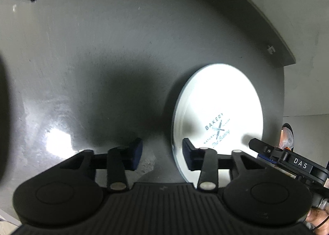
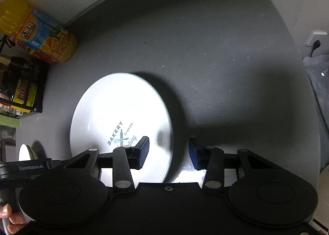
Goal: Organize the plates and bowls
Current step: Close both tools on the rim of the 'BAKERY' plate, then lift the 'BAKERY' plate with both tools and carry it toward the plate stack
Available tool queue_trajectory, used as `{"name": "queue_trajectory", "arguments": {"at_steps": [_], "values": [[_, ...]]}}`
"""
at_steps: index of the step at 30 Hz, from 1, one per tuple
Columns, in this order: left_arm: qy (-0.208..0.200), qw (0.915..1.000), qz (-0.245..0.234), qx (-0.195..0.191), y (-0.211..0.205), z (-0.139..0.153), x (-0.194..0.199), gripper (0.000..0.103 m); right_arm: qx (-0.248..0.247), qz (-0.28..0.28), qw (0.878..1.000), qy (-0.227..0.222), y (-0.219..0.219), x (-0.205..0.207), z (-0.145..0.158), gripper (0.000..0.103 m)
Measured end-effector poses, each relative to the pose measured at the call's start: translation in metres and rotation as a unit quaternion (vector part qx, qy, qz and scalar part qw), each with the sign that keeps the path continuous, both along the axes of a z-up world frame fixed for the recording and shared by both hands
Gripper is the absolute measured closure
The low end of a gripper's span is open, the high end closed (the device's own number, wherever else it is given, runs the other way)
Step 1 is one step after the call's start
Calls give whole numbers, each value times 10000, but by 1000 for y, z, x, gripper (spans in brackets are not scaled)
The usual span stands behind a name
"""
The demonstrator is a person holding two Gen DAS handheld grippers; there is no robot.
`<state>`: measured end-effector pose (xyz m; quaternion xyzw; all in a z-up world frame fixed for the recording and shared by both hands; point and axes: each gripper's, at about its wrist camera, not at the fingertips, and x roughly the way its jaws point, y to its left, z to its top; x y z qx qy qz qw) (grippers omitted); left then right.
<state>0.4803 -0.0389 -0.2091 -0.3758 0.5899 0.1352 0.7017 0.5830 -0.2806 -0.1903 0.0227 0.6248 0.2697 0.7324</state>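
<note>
A white plate [image 1: 218, 101] printed "BAKERY" lies flat on the grey counter [image 1: 102, 50]. My left gripper [image 1: 162, 149] points steeply down at its left rim. One fingertip is over the plate and the other over bare counter, so the rim stands between the jaws with a gap on each side. In the right wrist view the same plate [image 2: 119, 101] has its right rim between the jaws of my right gripper [image 2: 169, 150], again with the pads apart from it. A finger [image 1: 260, 146] of the right gripper shows at the plate's far side.
An orange juice bottle [image 2: 41, 33] and a black rack of packets [image 2: 22, 91] stand at the counter's left by the wall. A small white round dish [image 2: 25, 151] sits beside the left gripper's body. A wall socket [image 2: 314, 37] and grey cloth [image 2: 318, 83] lie right of the counter.
</note>
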Motion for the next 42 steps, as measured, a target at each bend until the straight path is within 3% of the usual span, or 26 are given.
{"name": "queue_trajectory", "arguments": {"at_steps": [3, 7, 8, 12, 18, 25, 42], "values": [[-66, 10000, 61, -24, 0, -3, 1, 71, -5, 73, 10000, 57, 3, 3, -5, 61], [-94, 9999, 19, -33, -1, -3, 7, 75, 152, 172, 9997, 84, 6, 5, -5, 71], [-97, 9999, 27, -86, -1, -4, 8, 77, 197, 190, 9996, 111, 6, 5, -6, 76], [-74, 9983, 228, -534, 0, -15, 7, 92, 337, 163, 9992, 130, 3, 6, -7, 76], [-134, 9962, 446, -731, 3, -18, 2, 94, 357, 103, 9993, 104, -6, 7, -8, 90], [-383, 9972, 374, -517, 5, -4, 1, 94, 719, 97, 9973, -98, -10, 0, 16, 93], [-981, 9925, 588, -429, 52, 45, -32, 95, 706, 596, 9920, -860, 39, -33, 76, 93]]}}
